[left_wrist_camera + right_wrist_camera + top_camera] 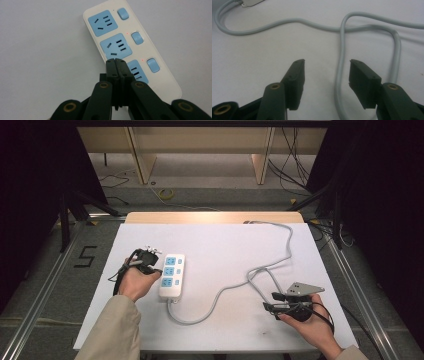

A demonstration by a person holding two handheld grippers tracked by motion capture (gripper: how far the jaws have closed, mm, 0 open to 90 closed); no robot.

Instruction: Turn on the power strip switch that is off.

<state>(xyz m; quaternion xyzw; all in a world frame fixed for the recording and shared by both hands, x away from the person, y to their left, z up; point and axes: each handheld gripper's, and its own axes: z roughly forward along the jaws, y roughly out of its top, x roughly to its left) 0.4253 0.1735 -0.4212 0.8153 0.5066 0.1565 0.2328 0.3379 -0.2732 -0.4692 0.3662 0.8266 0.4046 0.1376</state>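
A white power strip (172,276) with three blue sockets and three blue switches lies left of the table's middle. Small red lights glow beside its switches (137,38). My left gripper (156,269) is shut with nothing in it, and its tips (116,61) rest at the strip's edge (162,50) between the middle and near sockets. The strip's grey cable (220,292) curves right, loops, and runs to the table's back edge. My right gripper (267,301) stands open near the front right. Its jaws (327,62) hover low over the cable loop (339,75), one strand passing beneath the gap.
The table is covered by a white sheet (225,250) with a wooden edge (215,216) at the back. Beyond it, wooden furniture legs (142,165) and loose cables (295,165) lie on the floor. A black tape mark (85,256) is on the floor at left.
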